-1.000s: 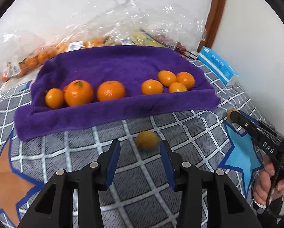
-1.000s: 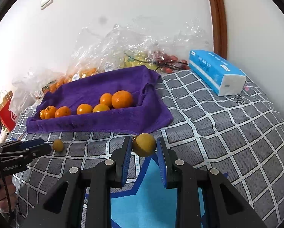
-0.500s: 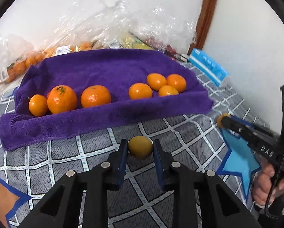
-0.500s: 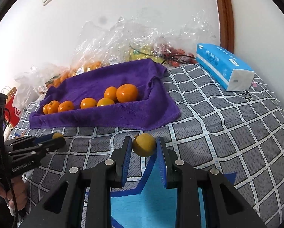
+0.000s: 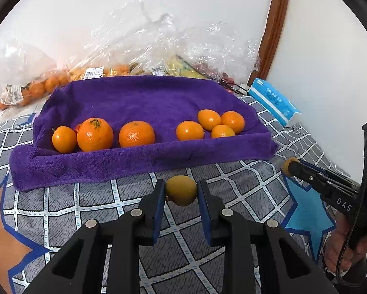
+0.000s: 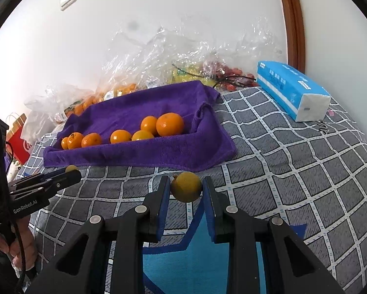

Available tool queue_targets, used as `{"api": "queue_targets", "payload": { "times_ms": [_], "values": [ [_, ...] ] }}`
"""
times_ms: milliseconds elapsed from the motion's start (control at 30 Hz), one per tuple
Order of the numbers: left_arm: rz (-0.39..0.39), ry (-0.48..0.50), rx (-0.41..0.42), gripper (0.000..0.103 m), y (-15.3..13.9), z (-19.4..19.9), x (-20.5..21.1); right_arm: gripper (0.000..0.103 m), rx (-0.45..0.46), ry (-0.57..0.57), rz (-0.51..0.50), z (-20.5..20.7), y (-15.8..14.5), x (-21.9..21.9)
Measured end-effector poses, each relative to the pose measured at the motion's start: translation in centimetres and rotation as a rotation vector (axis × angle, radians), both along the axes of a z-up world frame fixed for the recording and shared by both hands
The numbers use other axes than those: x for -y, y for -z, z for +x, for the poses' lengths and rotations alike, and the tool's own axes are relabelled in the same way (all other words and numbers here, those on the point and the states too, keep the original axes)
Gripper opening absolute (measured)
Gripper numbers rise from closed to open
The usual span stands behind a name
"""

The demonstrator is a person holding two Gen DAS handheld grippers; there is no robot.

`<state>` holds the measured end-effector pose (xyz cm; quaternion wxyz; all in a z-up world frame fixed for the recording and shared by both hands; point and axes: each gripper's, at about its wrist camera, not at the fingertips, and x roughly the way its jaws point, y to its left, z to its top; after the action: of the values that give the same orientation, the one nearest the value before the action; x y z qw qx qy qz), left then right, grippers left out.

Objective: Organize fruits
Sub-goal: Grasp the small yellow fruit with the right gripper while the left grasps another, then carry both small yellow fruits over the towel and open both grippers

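My left gripper (image 5: 181, 191) is shut on a small yellow-orange fruit (image 5: 181, 190), held just above the checked cover in front of the purple towel tray (image 5: 144, 161). My right gripper (image 6: 186, 187) is shut on a similar yellow-orange fruit (image 6: 186, 186), also in front of the tray (image 6: 144, 155). Several oranges lie in a row in the tray, larger ones (image 5: 95, 134) at the left and smaller ones (image 5: 209, 120) at the right. Each gripper shows in the other's view: the right one (image 5: 290, 167) and the left one (image 6: 72, 171).
Clear plastic bags of fruit (image 5: 144, 58) pile against the wall behind the tray. A blue tissue pack (image 6: 291, 89) lies at the back right. A red paper bag (image 6: 19, 139) stands at the far left. The cover is grey checked with a blue star (image 5: 306, 208).
My left gripper moved forward and shut on the loose fruit on the cover, then lifted it slightly. My right gripper kept hold of its fruit and shifted a little toward the tray.
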<state>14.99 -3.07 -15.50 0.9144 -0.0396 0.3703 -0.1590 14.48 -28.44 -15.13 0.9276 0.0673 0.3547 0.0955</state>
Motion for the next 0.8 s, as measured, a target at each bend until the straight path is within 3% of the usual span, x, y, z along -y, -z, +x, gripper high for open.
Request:
{"api": "queue_targets", "payload": {
  "times_ms": [467,800],
  "values": [
    [-0.038,-0.042,0.048,0.025,-1.1,-0.7,-0.9,0.027,0.023,0.009,-0.041,-0.4,-0.2,-0.5],
    [-0.036,-0.098,0.071,0.025,-2.0,-0.9,-1.9,0.027,0.041,-0.058,-0.015,-0.3,-1.7,-2.0]
  ]
}}
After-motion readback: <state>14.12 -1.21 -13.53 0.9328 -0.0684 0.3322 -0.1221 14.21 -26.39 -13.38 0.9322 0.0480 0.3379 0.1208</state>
